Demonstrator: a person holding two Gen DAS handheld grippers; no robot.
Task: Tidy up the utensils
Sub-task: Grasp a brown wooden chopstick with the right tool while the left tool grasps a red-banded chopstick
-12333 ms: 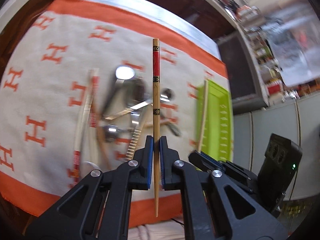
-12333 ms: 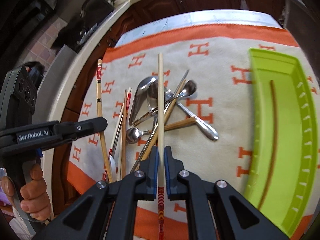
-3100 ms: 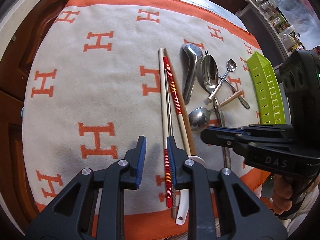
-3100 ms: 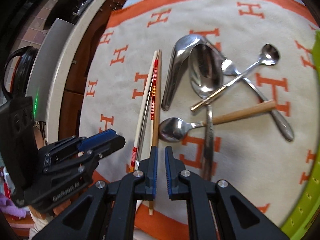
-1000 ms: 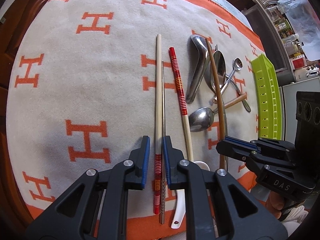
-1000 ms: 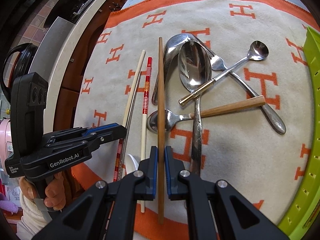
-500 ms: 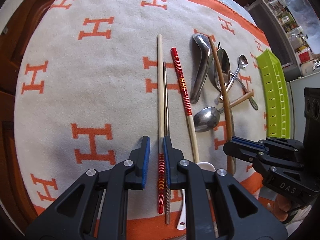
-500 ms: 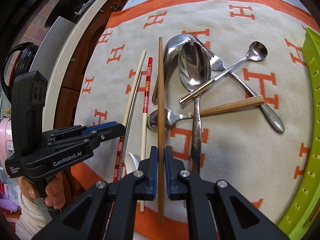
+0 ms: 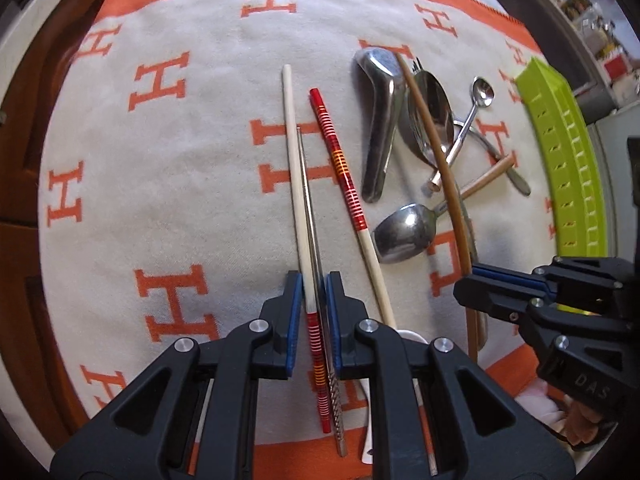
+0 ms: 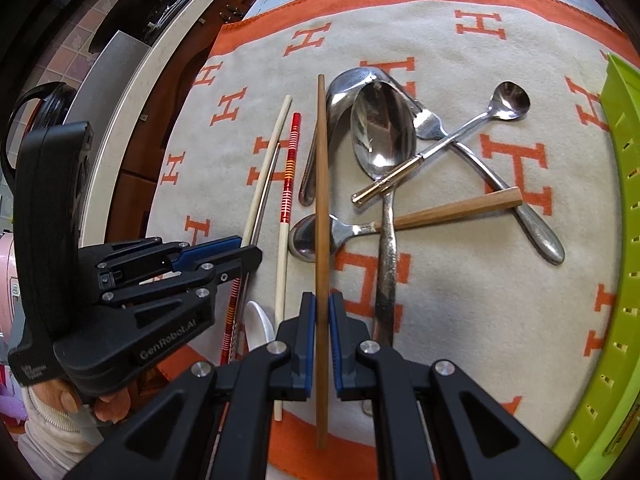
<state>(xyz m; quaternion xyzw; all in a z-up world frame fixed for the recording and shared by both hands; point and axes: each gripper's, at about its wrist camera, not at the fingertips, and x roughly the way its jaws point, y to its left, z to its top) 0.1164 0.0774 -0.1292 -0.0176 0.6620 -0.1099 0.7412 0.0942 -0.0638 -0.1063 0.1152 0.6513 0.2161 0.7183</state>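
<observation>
My right gripper (image 10: 319, 312) is shut on a plain brown chopstick (image 10: 321, 184) and holds it above the cloth, over the spoons; it also shows in the left wrist view (image 9: 436, 152). My left gripper (image 9: 313, 284) is open, its jaws astride a pale chopstick with a red-striped end (image 9: 296, 176) and a thin metal chopstick (image 9: 309, 200) that lie side by side on the cloth. A red-banded chopstick (image 9: 344, 176) lies just to their right. Several steel spoons (image 10: 382, 132), a fork and a wooden-handled spoon (image 10: 452, 210) lie crossed in a pile.
A lime green perforated tray (image 10: 616, 240) stands at the right edge of the white and orange H-patterned cloth (image 9: 160, 160). A white ceramic spoon (image 10: 256, 324) lies near the front hem. The round table's rim (image 10: 132, 92) curves past on the left.
My left gripper has moved lower and closer over the pale and metal chopsticks, jaws still apart. My right gripper keeps the brown chopstick clamped and has barely moved.
</observation>
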